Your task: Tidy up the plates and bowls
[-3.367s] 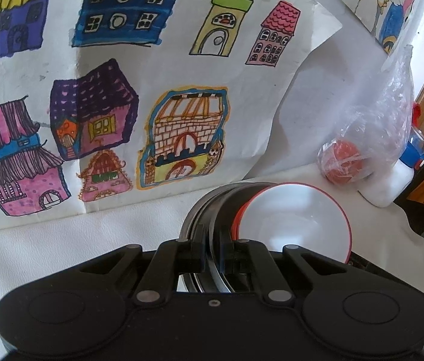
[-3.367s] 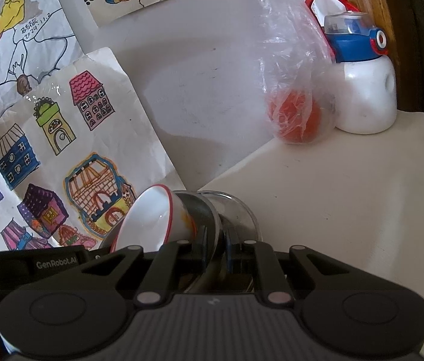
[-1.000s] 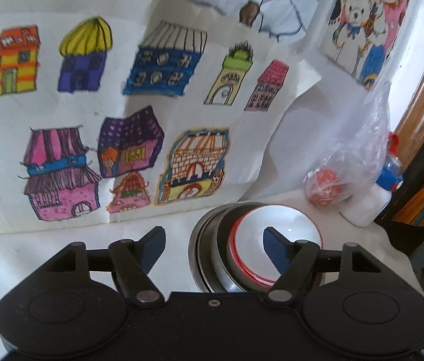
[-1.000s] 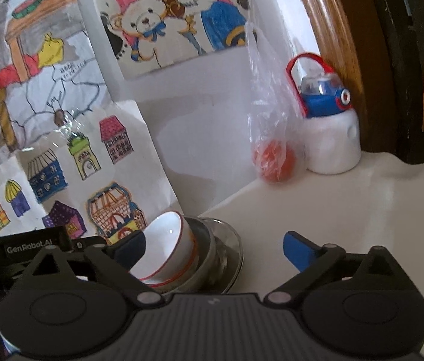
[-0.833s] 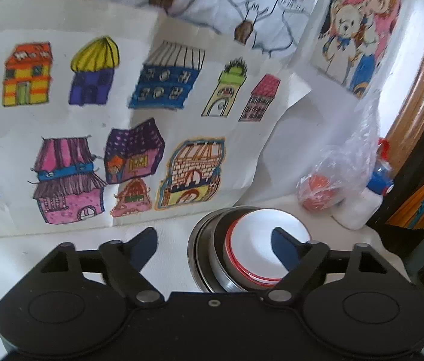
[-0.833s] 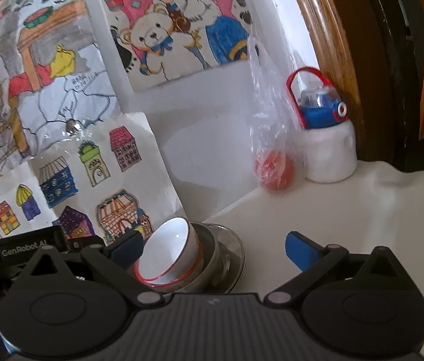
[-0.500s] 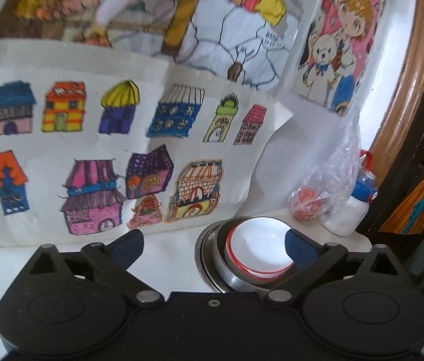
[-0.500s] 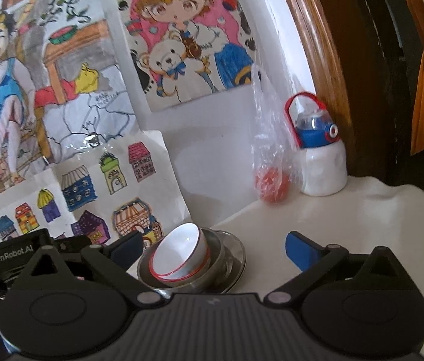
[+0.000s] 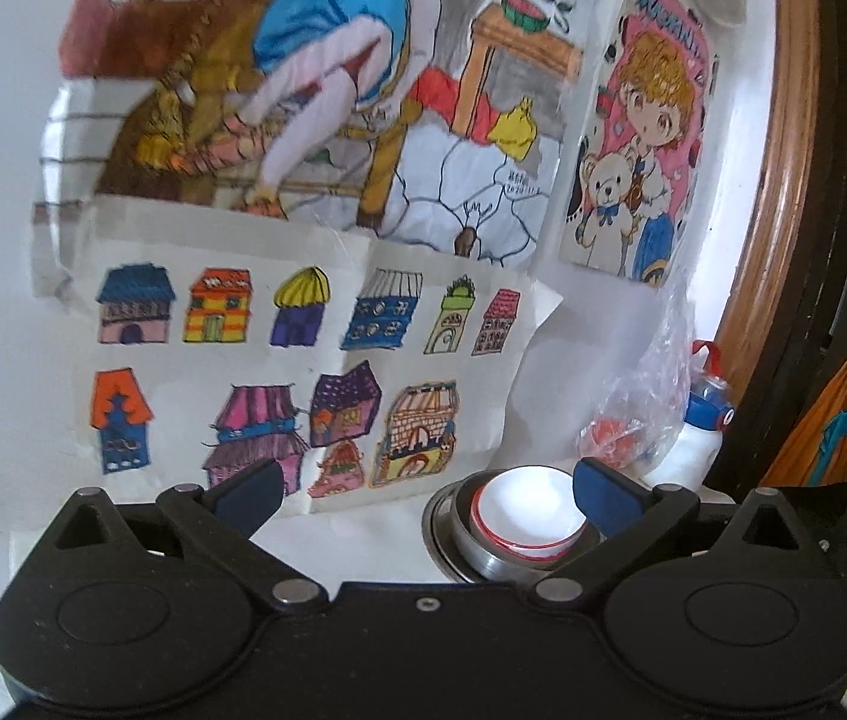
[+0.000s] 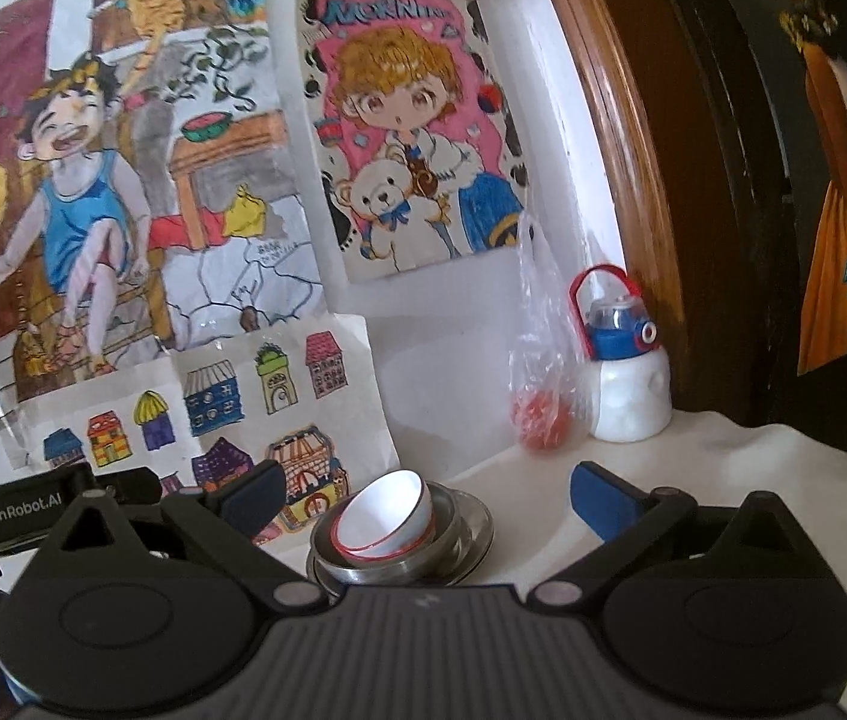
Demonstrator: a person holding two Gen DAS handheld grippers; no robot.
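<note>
Soft daylight, moderately bright, white wall (image 9: 597, 354) slightly washed out, dark vignette at corners, strong fisheye bending at edges, upper drawings (image 9: 327, 78) motion-blurred in left view, glare on white bowl (image 10: 384, 513).

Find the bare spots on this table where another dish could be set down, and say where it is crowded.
Free: the table between the dish stack and the bottle, and the strip left of the stack below the drawings. Crowded: the back corner, where the bag touches the bottle.
</note>
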